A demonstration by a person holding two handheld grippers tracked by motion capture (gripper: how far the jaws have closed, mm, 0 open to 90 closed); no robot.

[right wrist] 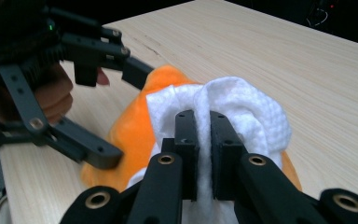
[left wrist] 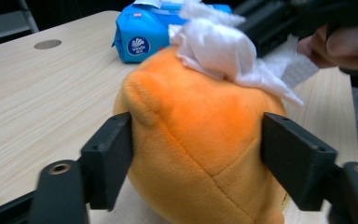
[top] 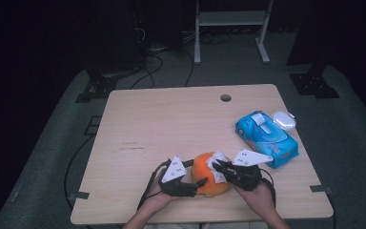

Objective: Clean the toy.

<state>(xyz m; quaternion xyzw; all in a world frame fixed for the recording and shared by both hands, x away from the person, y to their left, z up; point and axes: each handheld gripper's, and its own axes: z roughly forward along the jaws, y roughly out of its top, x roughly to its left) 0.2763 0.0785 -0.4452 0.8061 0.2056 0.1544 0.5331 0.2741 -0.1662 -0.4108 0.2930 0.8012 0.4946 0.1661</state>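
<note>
Near the table's (top: 138, 124) front edge we clamp the orange plush toy (left wrist: 200, 140) in our left gripper (left wrist: 198, 156) and pinch the white wipe (right wrist: 242, 116) on it with our right gripper (right wrist: 203, 135).

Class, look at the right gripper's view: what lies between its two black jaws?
A fold of the white wipe, pinched between the right gripper jaws and draped over the orange plush toy.

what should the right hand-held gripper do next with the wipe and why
Probably drag the white wipe across the top of the orange plush toy. The right hand-held gripper is shut on the wipe, which lies on the toy, and the left hand-held gripper braces its sides.
</note>
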